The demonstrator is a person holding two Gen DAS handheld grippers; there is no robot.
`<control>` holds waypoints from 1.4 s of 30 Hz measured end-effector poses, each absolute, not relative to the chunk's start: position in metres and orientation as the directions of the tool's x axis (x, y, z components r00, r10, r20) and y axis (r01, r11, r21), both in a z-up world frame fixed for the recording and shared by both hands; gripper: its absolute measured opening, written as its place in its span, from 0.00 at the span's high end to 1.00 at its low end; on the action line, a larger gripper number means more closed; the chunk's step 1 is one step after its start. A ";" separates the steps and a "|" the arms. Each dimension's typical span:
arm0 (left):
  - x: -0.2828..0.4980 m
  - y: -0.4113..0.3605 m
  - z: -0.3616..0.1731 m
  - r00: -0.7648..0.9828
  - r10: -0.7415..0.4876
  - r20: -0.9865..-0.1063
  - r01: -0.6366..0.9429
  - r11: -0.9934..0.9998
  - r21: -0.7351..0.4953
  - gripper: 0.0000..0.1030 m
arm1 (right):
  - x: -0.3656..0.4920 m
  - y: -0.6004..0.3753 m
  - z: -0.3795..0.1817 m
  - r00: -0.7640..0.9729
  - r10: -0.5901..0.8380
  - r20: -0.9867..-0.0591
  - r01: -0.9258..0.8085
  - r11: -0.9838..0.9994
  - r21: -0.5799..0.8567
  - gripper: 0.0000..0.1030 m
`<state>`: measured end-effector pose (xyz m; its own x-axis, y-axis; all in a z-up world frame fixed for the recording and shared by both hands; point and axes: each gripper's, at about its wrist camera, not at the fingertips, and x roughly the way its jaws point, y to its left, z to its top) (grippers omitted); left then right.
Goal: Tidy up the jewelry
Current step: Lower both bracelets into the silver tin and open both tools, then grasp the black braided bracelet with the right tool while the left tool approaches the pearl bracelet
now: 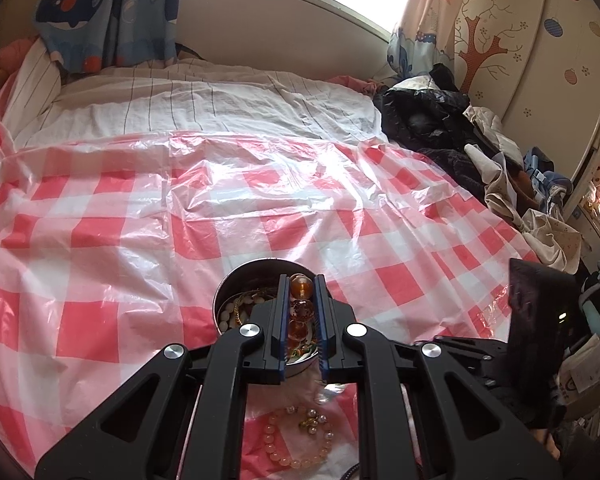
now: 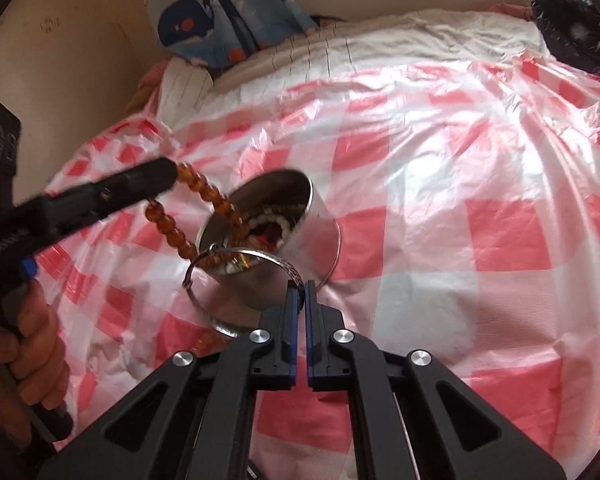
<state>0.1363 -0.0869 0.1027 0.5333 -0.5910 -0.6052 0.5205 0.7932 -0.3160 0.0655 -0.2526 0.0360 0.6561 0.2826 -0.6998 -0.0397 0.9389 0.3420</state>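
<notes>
Both my grippers are pinched closed: my left gripper (image 1: 302, 280) on an amber bead string (image 2: 204, 196) draped into the metal tin (image 2: 296, 216) at frame centre, my right gripper (image 2: 300, 286) on a silver bangle (image 2: 260, 258) at the tin's rim. Low in the left view, a pale bead bracelet (image 1: 298, 436) lies on the checked plastic sheet (image 1: 140, 216).
</notes>
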 end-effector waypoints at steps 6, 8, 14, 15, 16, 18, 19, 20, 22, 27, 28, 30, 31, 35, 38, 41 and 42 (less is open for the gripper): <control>0.139 -0.091 0.113 0.515 -0.631 -0.579 0.532 0.766 -0.362 0.90 | 0.059 -0.259 0.071 0.728 0.239 -0.643 -0.042 0.951 0.307 0.97; 0.144 -0.092 0.111 0.500 -0.653 -0.569 0.529 0.750 -0.396 0.90 | 0.061 -0.260 0.075 0.733 0.225 -0.642 -0.034 0.955 0.295 0.97; 0.172 -0.099 0.084 0.479 -0.566 -0.671 0.473 0.810 -0.346 0.90 | 0.073 -0.257 0.073 0.721 0.196 -0.665 -0.021 0.965 0.263 0.97; 0.174 -0.096 0.085 0.491 -0.550 -0.675 0.463 0.821 -0.333 0.89 | 0.076 -0.254 0.073 0.718 0.192 -0.669 -0.024 0.967 0.252 0.97; 0.175 -0.093 0.085 0.498 -0.547 -0.673 0.458 0.825 -0.332 0.89 | 0.079 -0.252 0.073 0.715 0.188 -0.673 -0.028 0.970 0.241 0.97; 0.175 -0.084 0.090 0.520 -0.533 -0.667 0.442 0.837 -0.323 0.88 | 0.086 -0.247 0.074 0.711 0.183 -0.679 -0.038 0.974 0.223 0.97; 0.174 -0.079 0.093 0.532 -0.525 -0.664 0.437 0.842 -0.316 0.88 | 0.090 -0.243 0.074 0.708 0.179 -0.684 -0.045 0.977 0.210 0.97; 0.174 -0.075 0.096 0.540 -0.520 -0.662 0.433 0.846 -0.311 0.87 | 0.092 -0.240 0.075 0.706 0.176 -0.686 -0.050 0.979 0.200 0.97; 0.172 -0.067 0.102 0.557 -0.509 -0.657 0.427 0.853 -0.299 0.84 | 0.103 -0.231 0.075 0.695 0.168 -0.700 -0.066 0.983 0.171 0.97; 0.160 -0.054 0.109 0.572 -0.506 -0.645 0.421 0.857 -0.299 0.82 | 0.119 -0.219 0.067 0.658 0.158 -0.736 -0.077 0.987 0.143 0.79; 0.156 -0.053 0.109 0.576 -0.502 -0.645 0.421 0.858 -0.293 0.81 | 0.116 -0.221 0.068 0.669 0.151 -0.728 -0.066 0.987 0.145 0.76; 0.145 -0.053 0.109 0.581 -0.494 -0.646 0.424 0.862 -0.278 0.79 | 0.105 -0.228 0.073 0.684 0.152 -0.713 -0.051 0.986 0.161 0.75; 0.138 -0.053 0.108 0.582 -0.491 -0.648 0.427 0.863 -0.270 0.78 | 0.097 -0.232 0.075 0.692 0.149 -0.706 -0.043 0.985 0.166 0.73; 0.106 -0.054 0.099 0.583 -0.476 -0.659 0.435 0.867 -0.242 0.64 | 0.066 -0.239 0.079 0.717 0.149 -0.681 -0.036 0.984 0.177 0.61; 0.079 -0.054 0.087 0.574 -0.459 -0.678 0.446 0.870 -0.211 0.63 | 0.043 -0.245 0.076 0.716 0.168 -0.678 -0.019 0.975 0.221 0.55; 0.055 -0.050 0.068 0.549 -0.441 -0.710 0.440 0.875 -0.203 0.63 | 0.012 -0.244 0.065 0.707 0.166 -0.687 -0.015 0.975 0.220 0.46; 0.049 -0.049 0.061 0.542 -0.434 -0.719 0.435 0.878 -0.202 0.63 | 0.001 -0.244 0.059 0.698 0.177 -0.694 -0.017 0.973 0.232 0.46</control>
<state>0.0485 -0.0491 0.0613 0.5422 -0.4340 -0.7195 0.4348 0.8776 -0.2018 0.0008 -0.2440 0.0593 0.6982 0.1771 -0.6936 -0.0165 0.9726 0.2317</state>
